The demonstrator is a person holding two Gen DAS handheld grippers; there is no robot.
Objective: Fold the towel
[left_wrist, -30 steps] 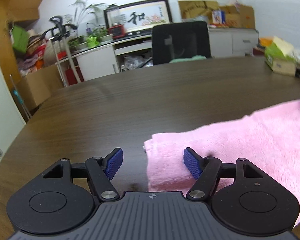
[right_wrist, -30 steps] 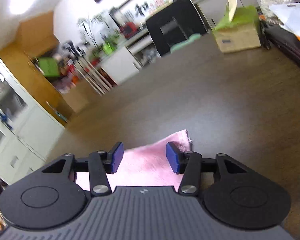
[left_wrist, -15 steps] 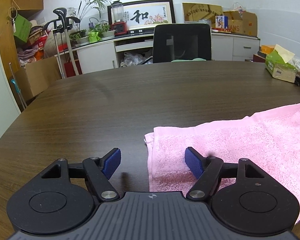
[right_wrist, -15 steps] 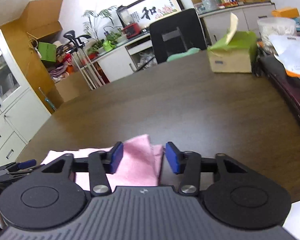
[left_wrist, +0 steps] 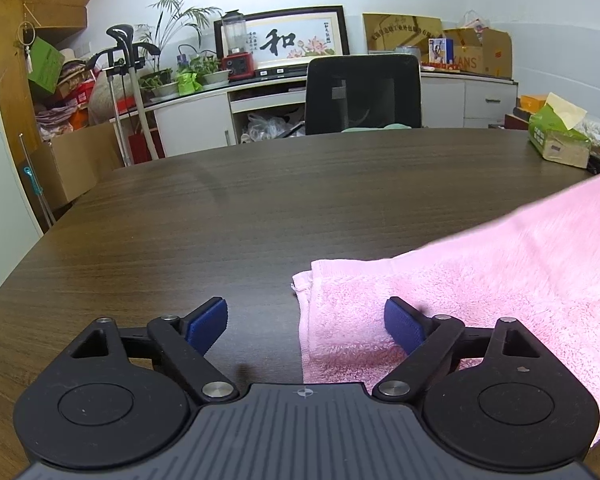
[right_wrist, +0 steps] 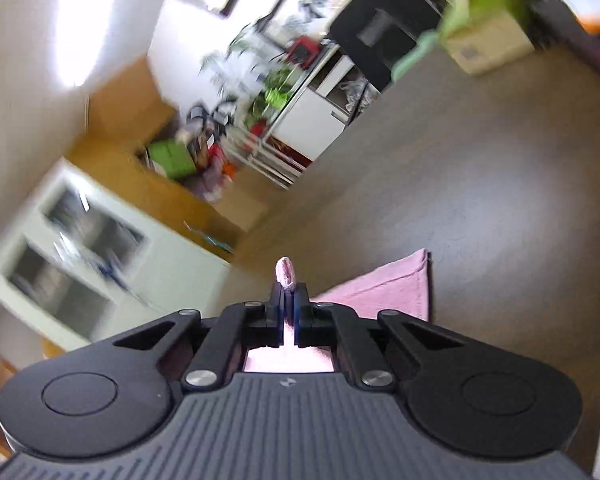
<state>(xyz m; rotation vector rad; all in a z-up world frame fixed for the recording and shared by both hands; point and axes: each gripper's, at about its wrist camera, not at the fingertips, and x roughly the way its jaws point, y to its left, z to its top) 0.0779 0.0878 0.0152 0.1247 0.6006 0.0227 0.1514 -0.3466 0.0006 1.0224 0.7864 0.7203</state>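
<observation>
the right tool [right_wrist: 288, 300] pinches a corner of the pink towel [left_wrist: 480, 280] on the surface [left_wrist: 260, 208]; the left tool [left_wrist: 306, 322], its jaws opening, straddles the towel's edge without pressing it.

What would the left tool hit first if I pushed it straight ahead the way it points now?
Probably the table. The left tool, jaws opening, tilts down at bare wood beside the near corner of the pink towel, which lies under its right finger. Depth unclear.

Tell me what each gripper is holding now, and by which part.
The right gripper is shut on the pink towel, pinching an edge fold. The left gripper holds nothing; its jaws are opening over the towel's near left corner.
</observation>
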